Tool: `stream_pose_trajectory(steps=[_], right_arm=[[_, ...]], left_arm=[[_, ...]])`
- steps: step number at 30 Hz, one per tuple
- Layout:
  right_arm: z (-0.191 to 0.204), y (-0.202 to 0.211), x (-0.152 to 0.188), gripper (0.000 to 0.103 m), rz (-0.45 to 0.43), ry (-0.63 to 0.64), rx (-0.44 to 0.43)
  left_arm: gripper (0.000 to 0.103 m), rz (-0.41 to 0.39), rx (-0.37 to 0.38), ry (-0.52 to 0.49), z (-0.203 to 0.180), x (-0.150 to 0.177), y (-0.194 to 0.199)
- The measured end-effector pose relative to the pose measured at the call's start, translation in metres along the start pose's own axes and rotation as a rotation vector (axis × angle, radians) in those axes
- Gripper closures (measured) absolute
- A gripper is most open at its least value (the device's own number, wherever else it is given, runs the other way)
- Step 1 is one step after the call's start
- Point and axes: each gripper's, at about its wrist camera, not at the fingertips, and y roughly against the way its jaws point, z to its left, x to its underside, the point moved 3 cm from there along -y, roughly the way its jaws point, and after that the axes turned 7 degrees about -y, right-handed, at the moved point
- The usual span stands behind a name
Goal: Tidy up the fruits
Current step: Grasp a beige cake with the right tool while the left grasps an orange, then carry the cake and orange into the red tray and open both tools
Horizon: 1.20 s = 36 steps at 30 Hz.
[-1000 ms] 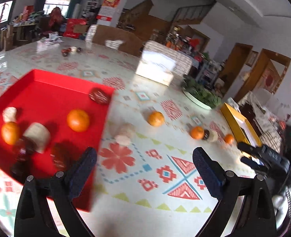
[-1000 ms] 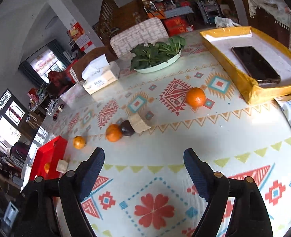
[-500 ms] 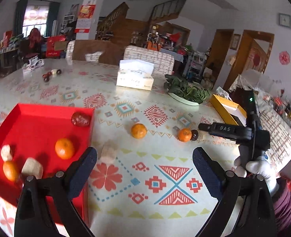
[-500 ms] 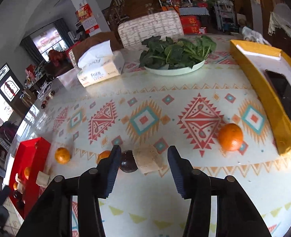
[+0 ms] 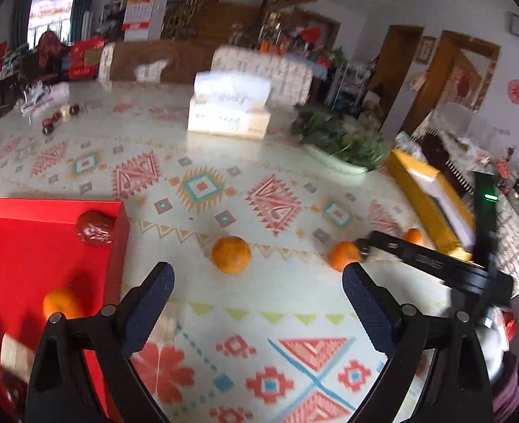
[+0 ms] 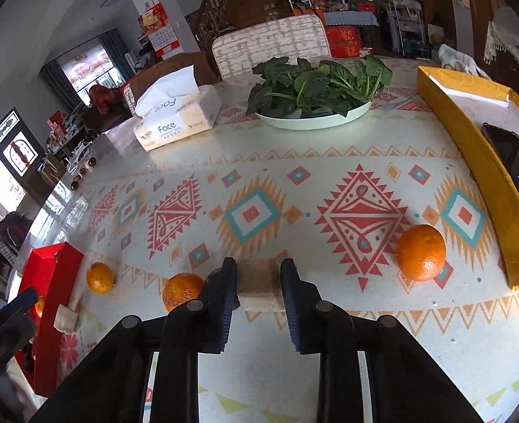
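My right gripper (image 6: 257, 283) is closed around a beige block-shaped piece (image 6: 258, 283) on the table, its pads touching both sides. An orange (image 6: 182, 290) and a dark fruit, mostly hidden, sit just left of it. Another orange (image 6: 421, 253) lies to the right and a small one (image 6: 100, 277) near the red tray (image 6: 60, 275). My left gripper (image 5: 257, 296) is open and empty above the table beside the red tray (image 5: 23, 246), which holds an orange (image 5: 61, 304) and a dark red fruit (image 5: 94, 228). An orange (image 5: 231, 254) lies ahead of it.
A plate of greens (image 6: 312, 105), a tissue box (image 6: 174, 120) and a yellow box (image 6: 485, 162) with a phone stand on the patterned tablecloth. A beige piece (image 6: 65, 319) lies by the tray. The right gripper shows in the left wrist view (image 5: 361, 246).
My right gripper moved forward and down and closed from wide open onto the beige piece. My left gripper drew away from the tray and turned toward the table's middle.
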Motion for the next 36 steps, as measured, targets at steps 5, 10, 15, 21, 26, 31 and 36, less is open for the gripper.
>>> stream_pose_trajectory(steps=[5,10,15,21,26,31,36], right_arm=[[-0.005,0.003,-0.002,0.077,0.012,-0.02,-0.018],[-0.012,0.008,-0.004,0.078,0.022,-0.067,-0.055],[-0.015,0.014,-0.005,0.078,0.02,-0.093,-0.09],[-0.019,0.02,-0.007,0.078,0.023,-0.132,-0.14],[-0.017,0.026,-0.006,0.078,0.025,-0.155,-0.21],[-0.006,0.03,-0.002,0.078,0.022,-0.131,-0.24],[0.013,0.037,0.006,0.078,0.001,-0.08,-0.232]], left_arm=[[0.023,0.115,-0.022,0.047,0.017,-0.007,-0.048],[0.03,0.157,-0.062,0.021,0.016,-0.005,-0.069],[0.071,0.163,-0.077,-0.032,0.009,-0.005,-0.07],[0.071,0.112,-0.035,0.0,0.009,-0.005,-0.049],[0.071,0.038,0.03,0.052,0.013,0.0,-0.007],[0.071,-0.065,0.02,0.101,0.033,0.009,0.05],[0.071,-0.163,-0.055,0.187,0.081,0.032,0.108]])
